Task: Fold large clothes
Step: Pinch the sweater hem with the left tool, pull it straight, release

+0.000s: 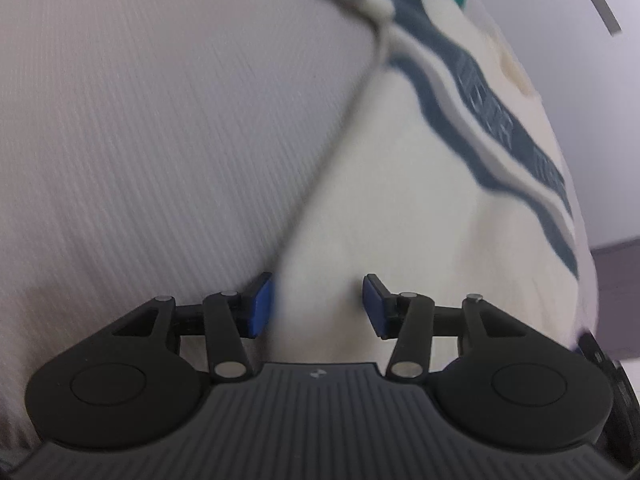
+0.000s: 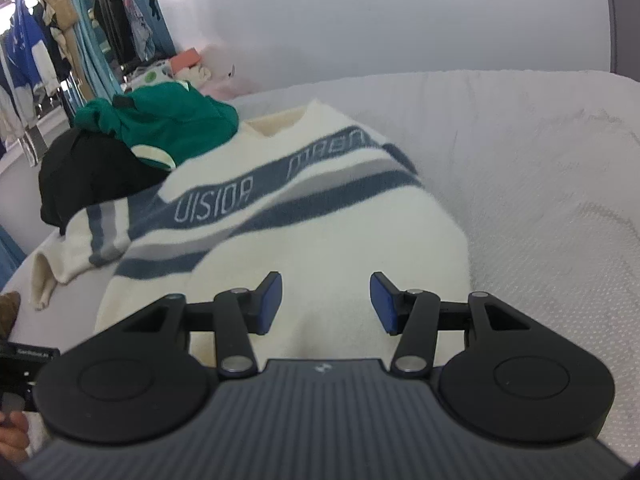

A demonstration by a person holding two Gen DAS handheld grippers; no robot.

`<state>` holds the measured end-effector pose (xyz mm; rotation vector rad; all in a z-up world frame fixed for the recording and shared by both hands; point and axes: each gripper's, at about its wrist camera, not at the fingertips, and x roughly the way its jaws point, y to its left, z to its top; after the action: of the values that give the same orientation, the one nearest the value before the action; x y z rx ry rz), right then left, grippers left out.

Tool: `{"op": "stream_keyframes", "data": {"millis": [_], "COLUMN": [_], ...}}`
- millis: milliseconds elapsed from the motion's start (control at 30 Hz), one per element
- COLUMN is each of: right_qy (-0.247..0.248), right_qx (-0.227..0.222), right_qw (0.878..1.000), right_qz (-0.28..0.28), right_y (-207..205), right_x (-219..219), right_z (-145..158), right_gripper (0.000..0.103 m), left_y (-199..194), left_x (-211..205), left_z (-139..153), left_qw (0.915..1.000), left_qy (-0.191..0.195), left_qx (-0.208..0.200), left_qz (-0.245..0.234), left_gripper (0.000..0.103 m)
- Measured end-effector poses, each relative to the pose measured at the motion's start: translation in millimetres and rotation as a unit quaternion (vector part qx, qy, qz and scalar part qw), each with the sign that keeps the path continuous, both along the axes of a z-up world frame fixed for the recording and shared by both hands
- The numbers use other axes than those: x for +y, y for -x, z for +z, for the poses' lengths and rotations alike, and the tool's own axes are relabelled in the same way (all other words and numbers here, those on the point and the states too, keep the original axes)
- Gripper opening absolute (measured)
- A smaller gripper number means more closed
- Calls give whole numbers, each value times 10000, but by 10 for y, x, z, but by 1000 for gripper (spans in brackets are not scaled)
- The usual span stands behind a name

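A cream sweater (image 2: 320,240) with blue and grey stripes and lettering lies spread on a bed covered in pale ribbed fabric (image 2: 540,180). My right gripper (image 2: 325,304) hovers over the sweater's plain lower part, jaws apart, with nothing between the blue pads (image 2: 270,304). In the left wrist view, the same sweater (image 1: 400,200) runs diagonally across the bed cover (image 1: 160,120). My left gripper (image 1: 318,306) stands open above the sweater's edge, pads free of the cloth. The picture is blurred.
A green garment (image 2: 168,124) and a black one (image 2: 92,176) are piled at the sweater's far left. Clothes hang on a rack (image 2: 60,40) beyond. A wall (image 2: 380,20) rises behind the bed. A hand (image 2: 12,436) shows at the lower left.
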<state>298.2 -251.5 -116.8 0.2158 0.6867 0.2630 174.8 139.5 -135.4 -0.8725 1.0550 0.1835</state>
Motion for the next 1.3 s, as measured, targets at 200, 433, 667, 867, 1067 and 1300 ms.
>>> {"op": "stream_keyframes", "data": {"millis": [200, 433, 667, 867, 1067, 1300], "right_qy": [27, 302, 285, 412, 287, 174], "right_qx": [171, 106, 108, -7, 189, 182], "right_qw": [9999, 9995, 9995, 9988, 9991, 9992], "right_qz": [0, 17, -22, 255, 267, 294], "right_y": [-62, -42, -8, 1, 9, -19], "right_x": [11, 81, 46, 172, 103, 134], "right_z": [-76, -83, -52, -21, -85, -70], "right_gripper": [52, 51, 51, 51, 51, 51], "left_y": [33, -55, 10, -19, -95, -118], "left_x": [-150, -86, 204, 461, 432, 339], "left_z": [-82, 54, 402, 548, 452, 587], "left_qw": [9995, 9996, 9955, 9887, 9852, 9764], "left_qy": [275, -46, -852, -1478, -1702, -2152], "left_qx": [23, -63, -280, -120, 47, -66], "left_qz": [-178, -281, -313, -215, -220, -177], "left_gripper": [46, 13, 13, 12, 14, 59]}}
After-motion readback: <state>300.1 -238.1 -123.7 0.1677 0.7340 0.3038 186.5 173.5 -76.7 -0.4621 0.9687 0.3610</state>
